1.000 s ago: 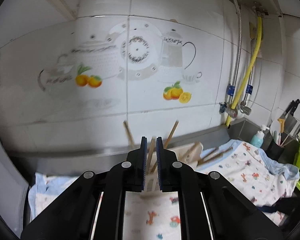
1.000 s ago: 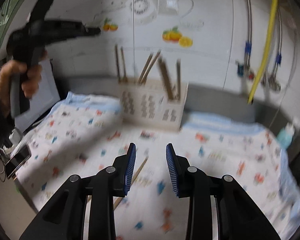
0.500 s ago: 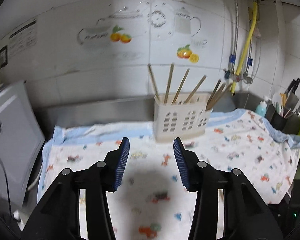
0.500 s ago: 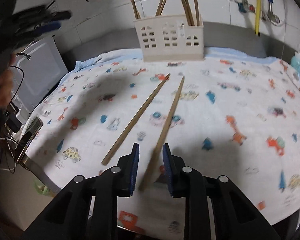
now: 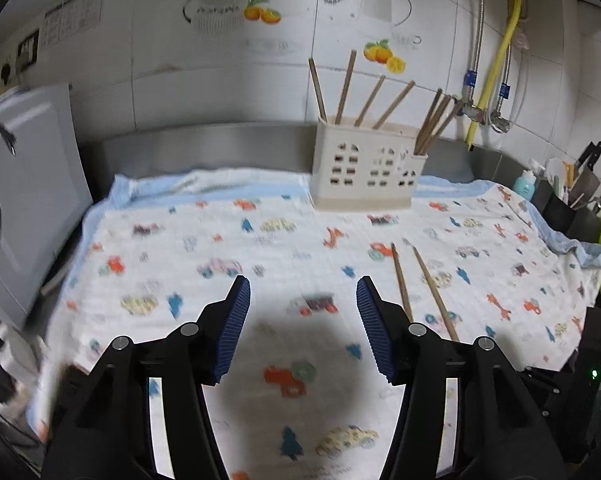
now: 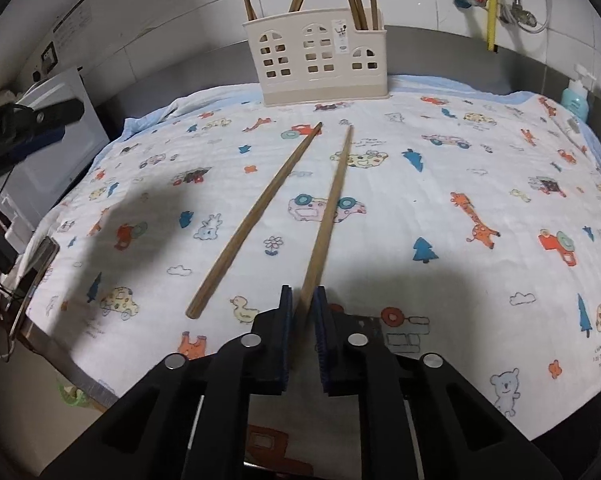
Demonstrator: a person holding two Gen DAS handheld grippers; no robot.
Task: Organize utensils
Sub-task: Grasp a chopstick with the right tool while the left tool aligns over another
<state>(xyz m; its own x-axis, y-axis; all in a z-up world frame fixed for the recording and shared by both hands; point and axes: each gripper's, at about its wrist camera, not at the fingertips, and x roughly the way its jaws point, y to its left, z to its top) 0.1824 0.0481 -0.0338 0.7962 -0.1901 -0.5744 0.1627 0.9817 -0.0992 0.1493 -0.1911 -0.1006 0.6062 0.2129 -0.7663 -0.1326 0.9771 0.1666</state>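
While the right gripper (image 6: 303, 300) closes on the thick near end of one chopstick (image 6: 329, 208) lying on the printed cloth (image 6: 480, 184), a second chopstick (image 6: 256, 216) lies just to its left, apart from the pads. Straight ahead stands the holder (image 6: 320, 60), already carrying several sticks. The left gripper (image 5: 300, 320) hovers with its jaws wide apart and empty, the loose pair lying to its right. Risk: held only at its end, the long stick may pivot or slip when lifted, and its tip may strike the holder's rim.
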